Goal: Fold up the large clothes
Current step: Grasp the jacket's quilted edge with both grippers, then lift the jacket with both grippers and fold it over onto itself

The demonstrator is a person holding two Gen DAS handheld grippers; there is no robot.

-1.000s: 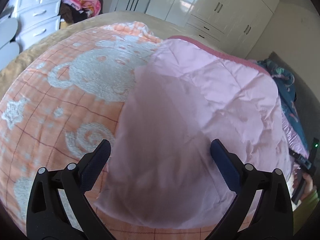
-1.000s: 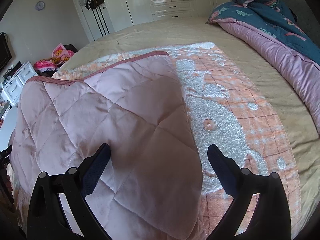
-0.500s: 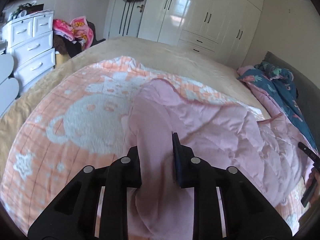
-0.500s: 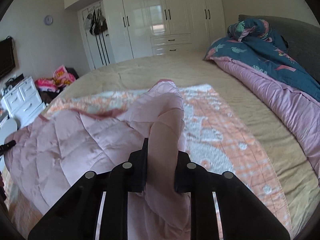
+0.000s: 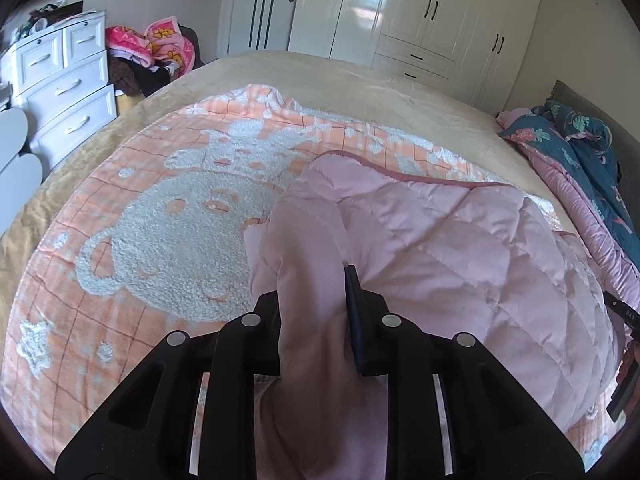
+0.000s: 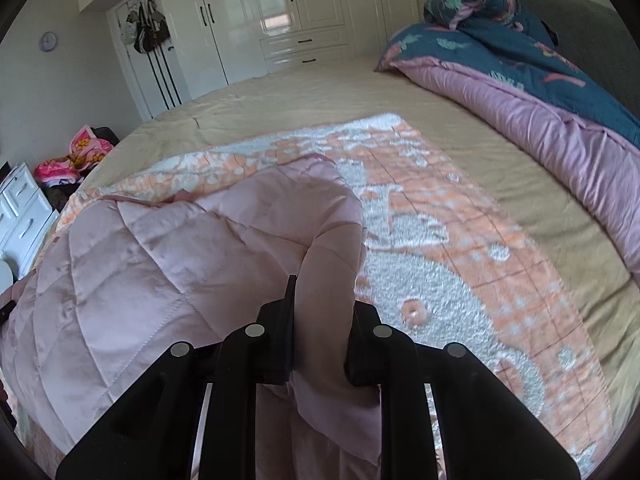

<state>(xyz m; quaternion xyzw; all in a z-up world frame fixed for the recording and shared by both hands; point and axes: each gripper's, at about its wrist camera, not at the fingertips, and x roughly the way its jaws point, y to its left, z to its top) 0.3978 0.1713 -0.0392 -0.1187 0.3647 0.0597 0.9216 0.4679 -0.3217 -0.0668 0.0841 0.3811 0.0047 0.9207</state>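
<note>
A pink quilted garment [image 5: 460, 248] lies on an orange-and-white patterned blanket [image 5: 152, 240] spread over the bed. My left gripper [image 5: 316, 304] is shut on a bunched fold at the garment's near left edge, lifted off the blanket. In the right wrist view the same pink garment [image 6: 160, 248] bulges to the left, and my right gripper [image 6: 322, 320] is shut on a fold at its near right edge. The patterned blanket [image 6: 460, 264] shows to the right of it. The other gripper's black body [image 5: 624, 384] peeks in at the left view's right edge.
A blue floral and purple duvet [image 6: 532, 92] is heaped along the bed's right side. White drawers [image 5: 60, 84] and a pile of pink clothes [image 5: 156, 44] stand off the bed's left. White wardrobes [image 6: 288, 12] line the far wall. Tan bedding [image 6: 320, 96] stretches beyond the blanket.
Both grippers went from wide open over the flat garment to shut on its near edge. The pinched folds have lifted, and the garment now bulges up between them.
</note>
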